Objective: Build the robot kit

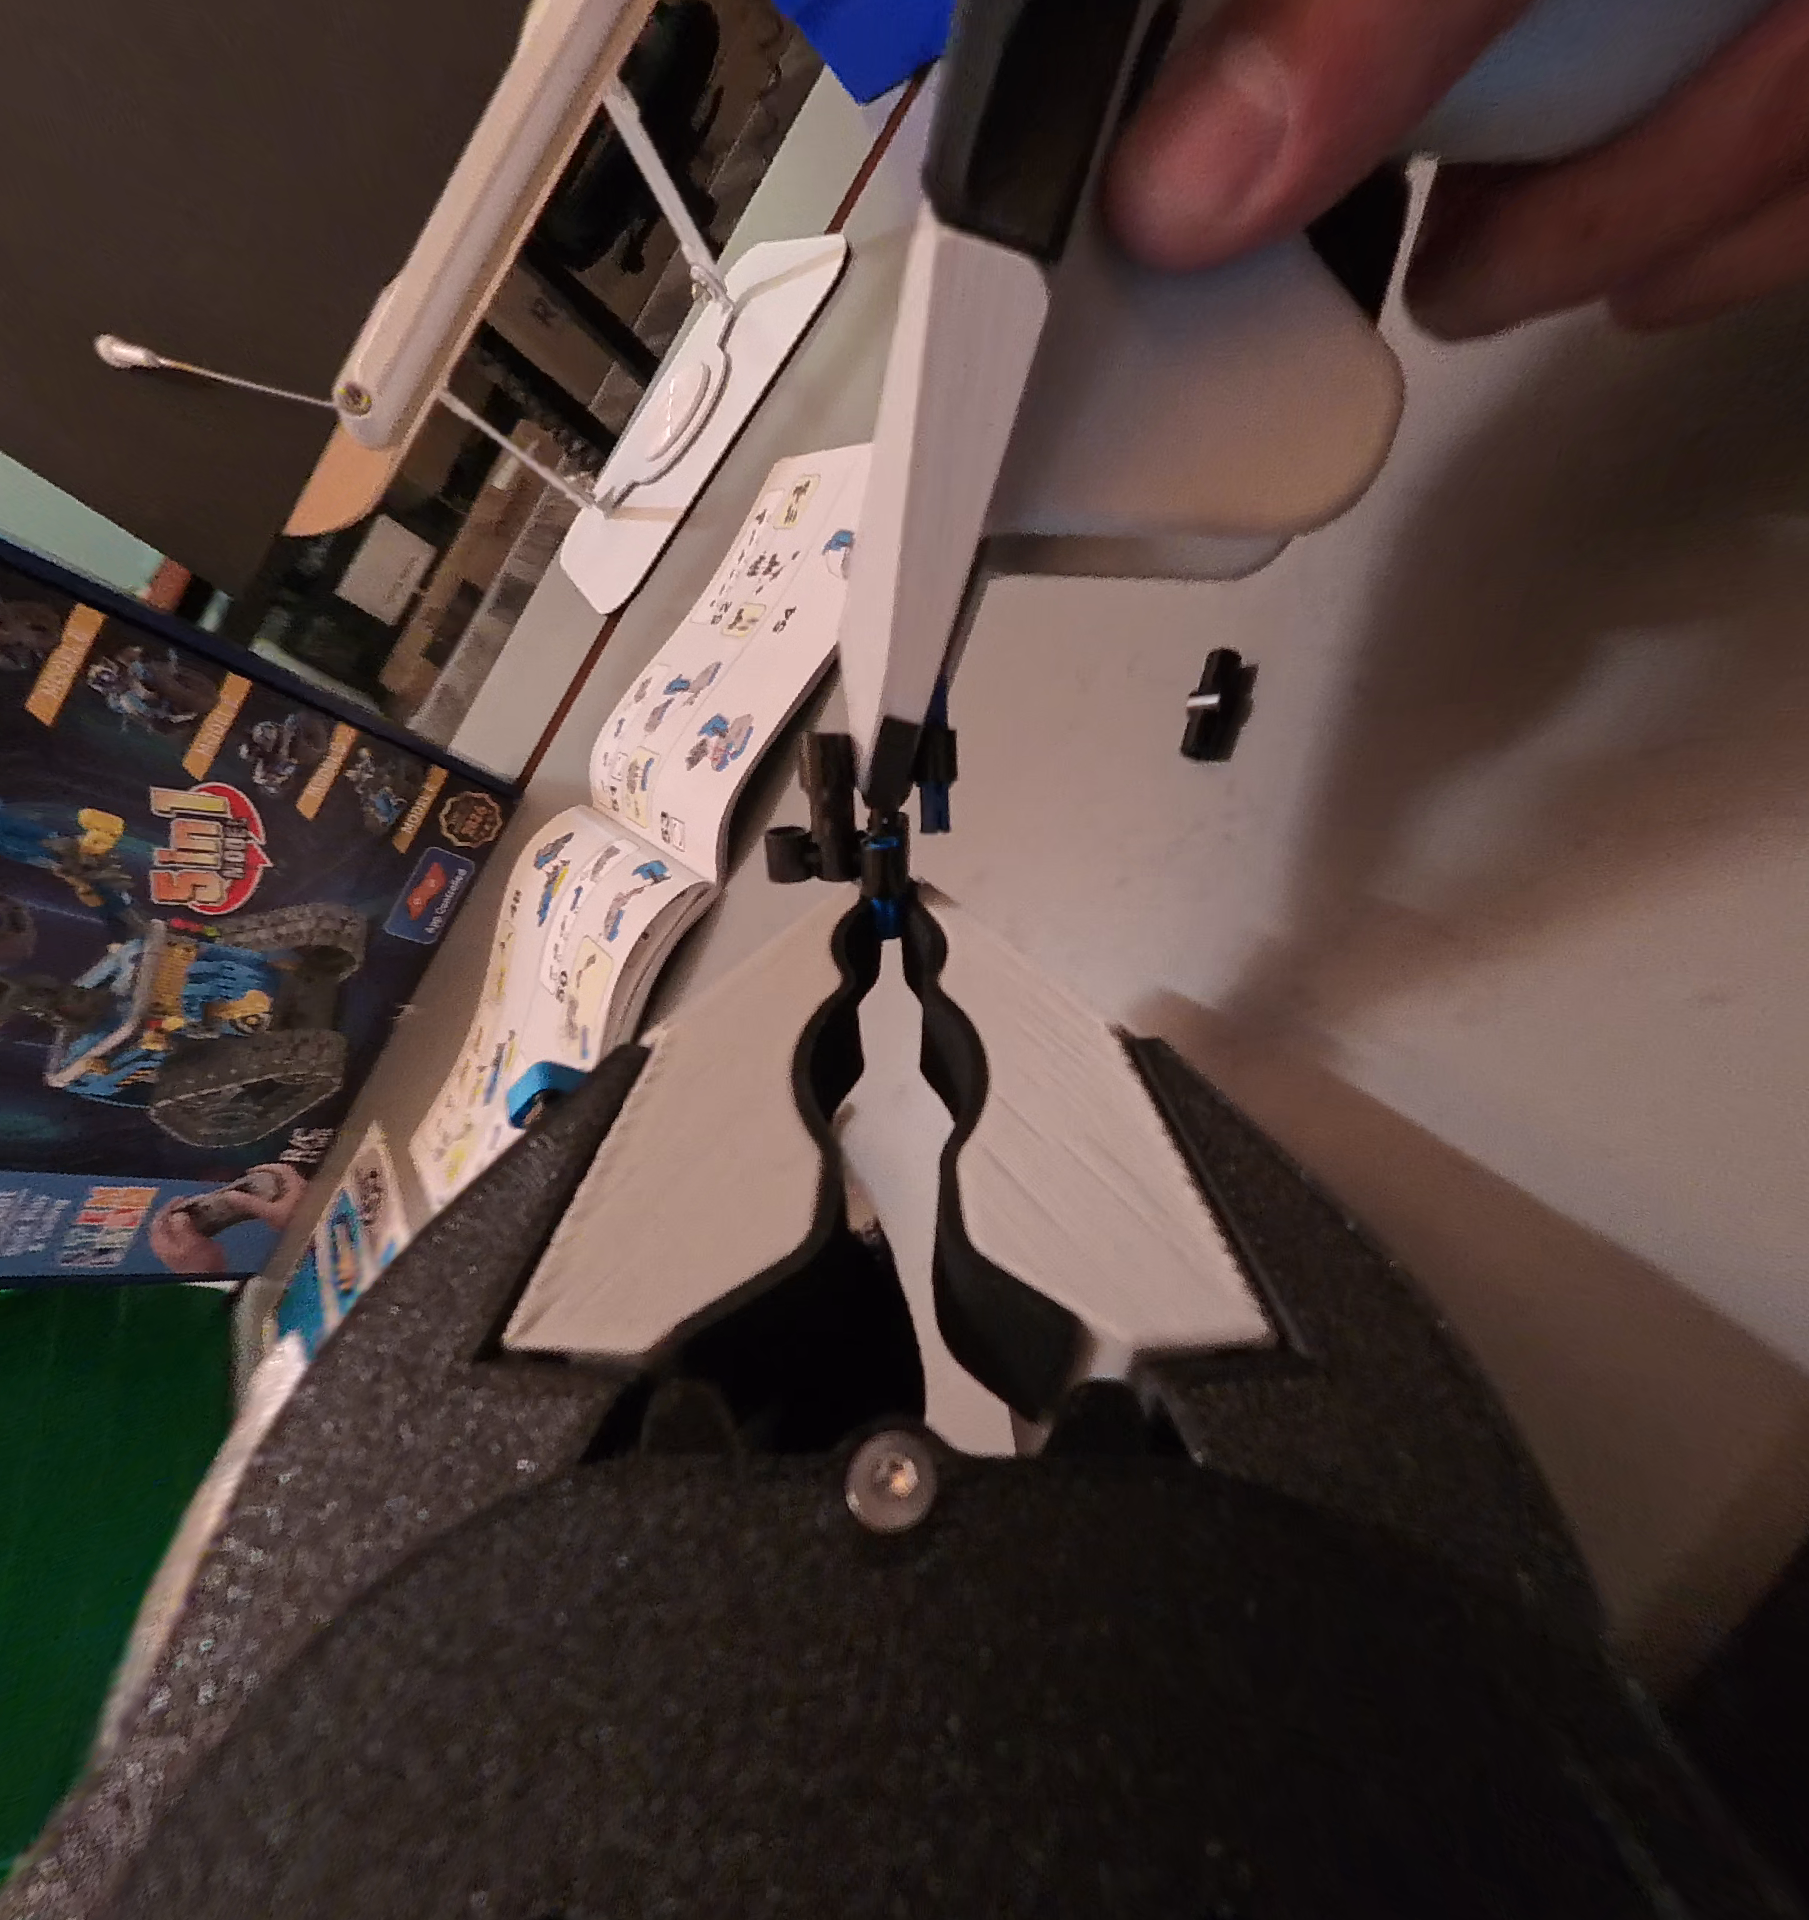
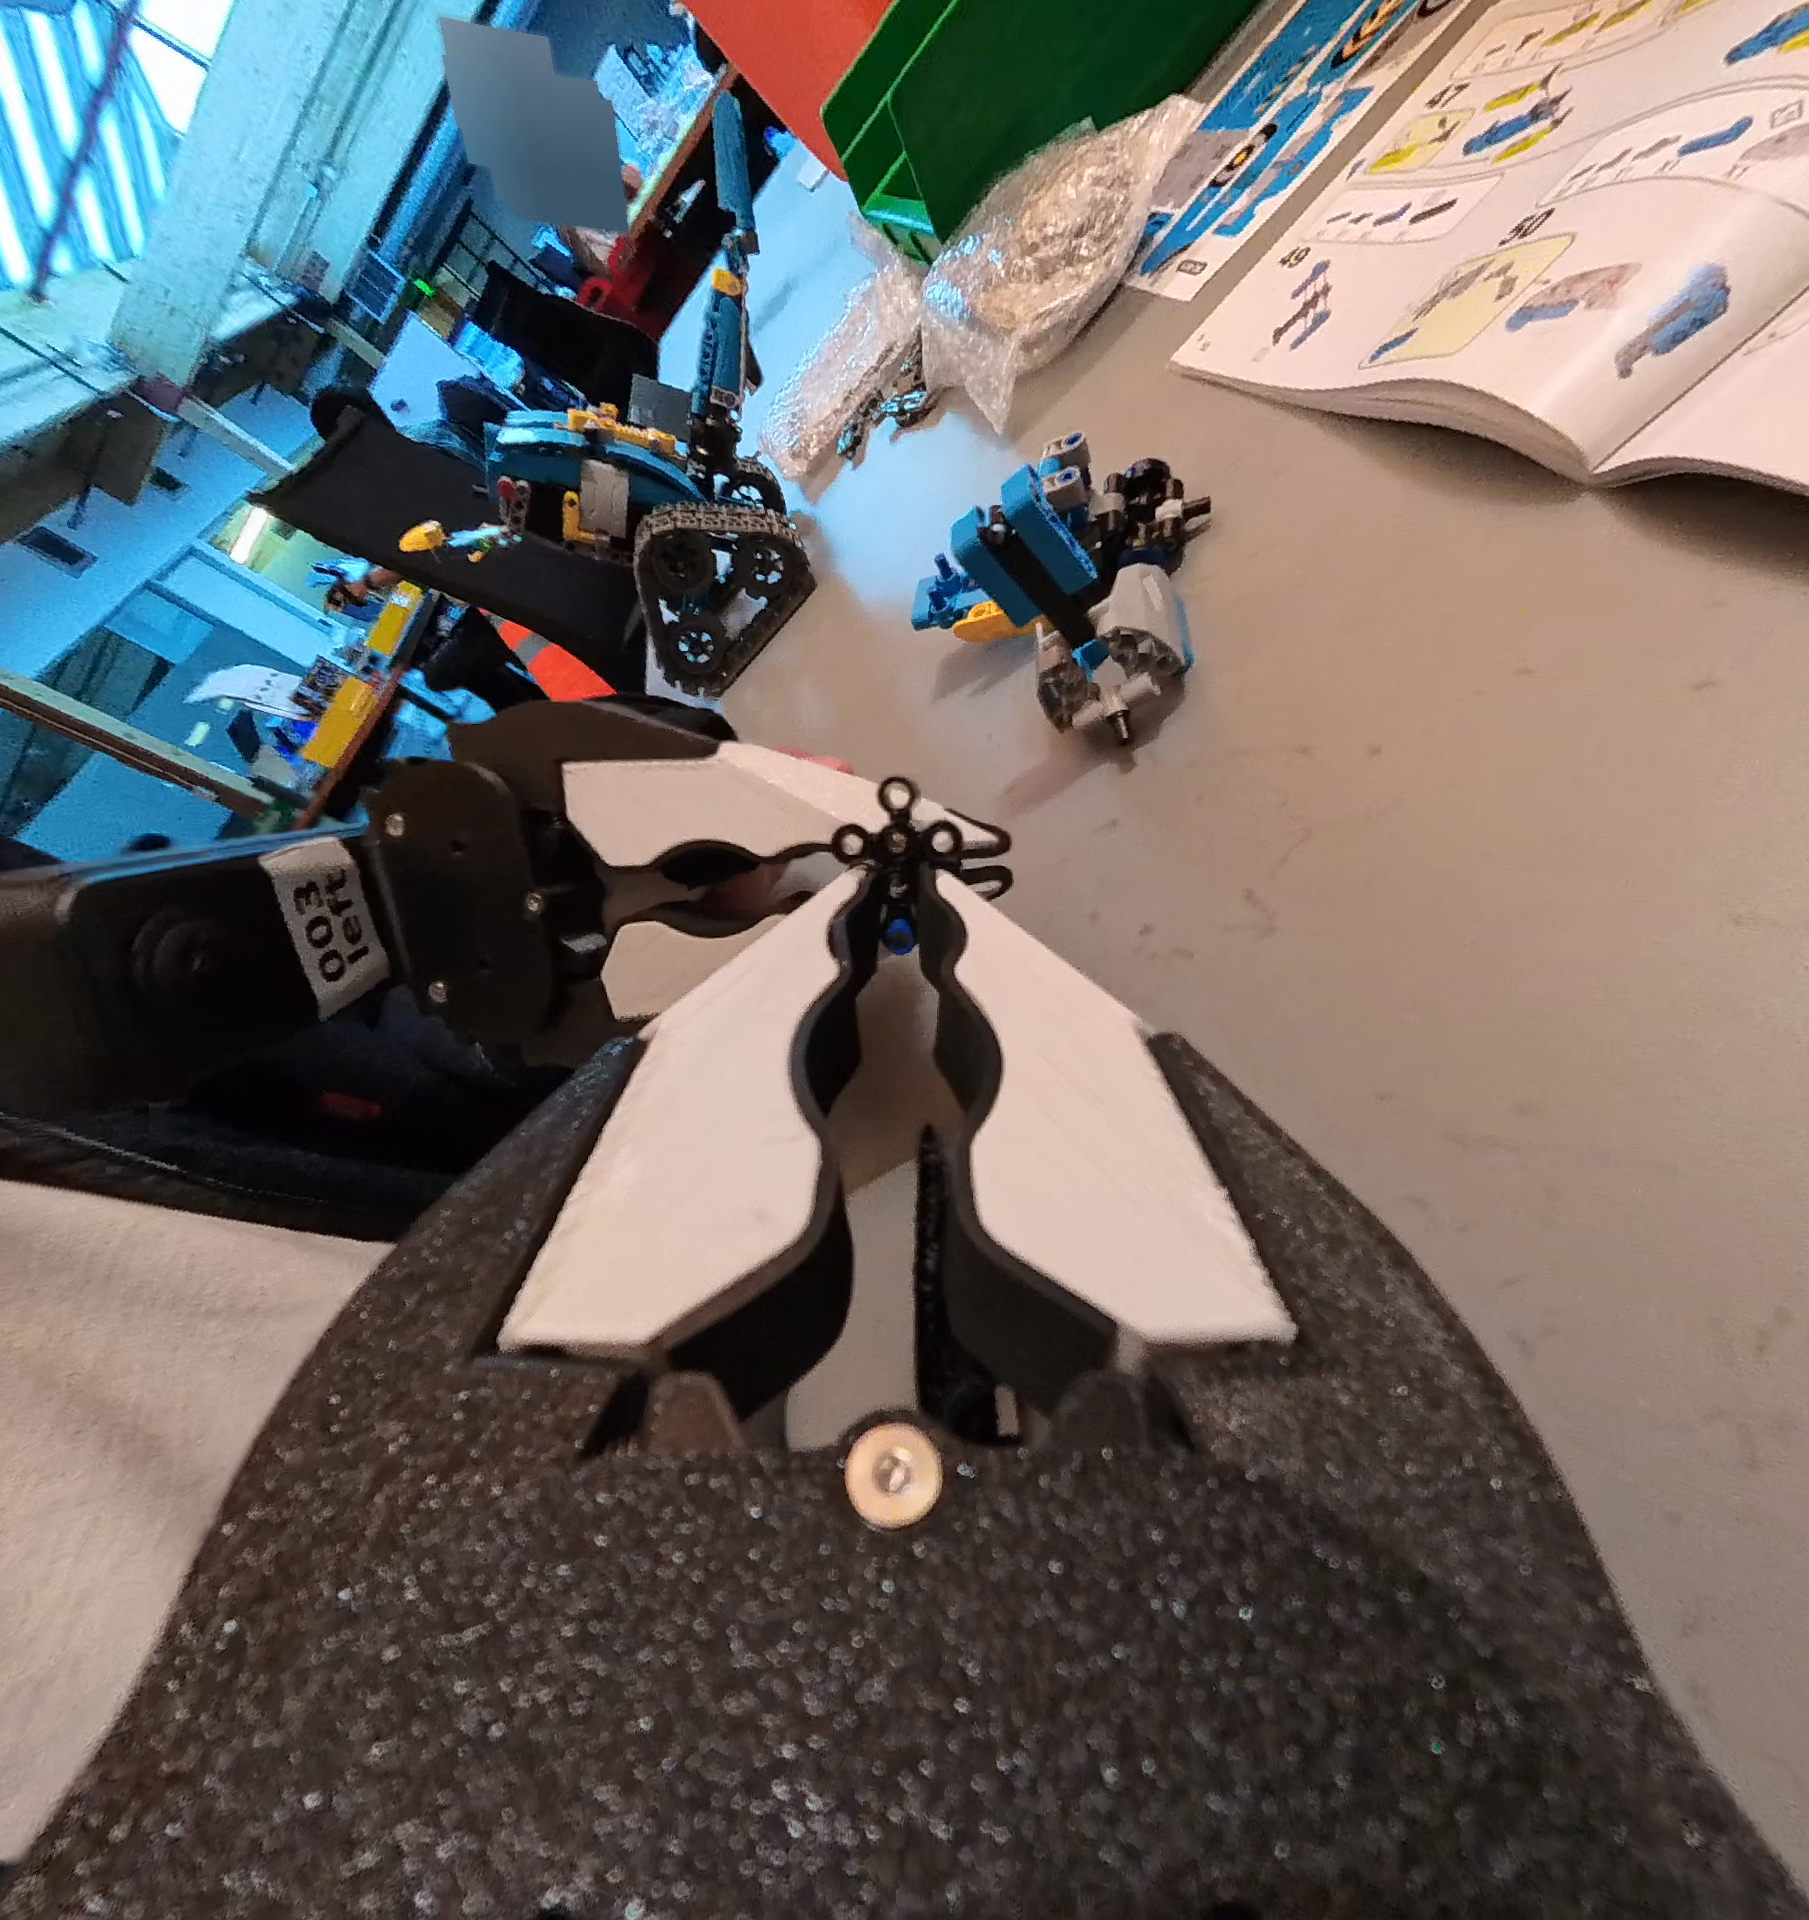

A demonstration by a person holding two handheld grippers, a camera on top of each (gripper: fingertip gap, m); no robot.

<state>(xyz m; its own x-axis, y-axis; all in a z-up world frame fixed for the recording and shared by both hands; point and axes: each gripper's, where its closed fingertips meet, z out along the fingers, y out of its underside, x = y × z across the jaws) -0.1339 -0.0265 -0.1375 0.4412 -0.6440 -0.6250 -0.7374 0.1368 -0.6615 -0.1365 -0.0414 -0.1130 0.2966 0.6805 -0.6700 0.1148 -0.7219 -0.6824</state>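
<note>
My left gripper (image 1: pixel 884 914) fingers pinch a small blue pin; my right gripper (image 2: pixel 895 914) fingers clamp the black connector piece (image 2: pixel 895 836) above the bench (image 2: pixel 1502 935). Both look light, stiff, slippery; I'd grip mid-body.

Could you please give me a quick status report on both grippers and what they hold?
Left gripper shut on blue pin. Right gripper shut on black connector, tips meeting. Loose black piece lies apart on table.

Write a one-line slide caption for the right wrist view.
Both grippers meet on a small black connector piece above the grey table, tracked toy vehicle behind.
</note>
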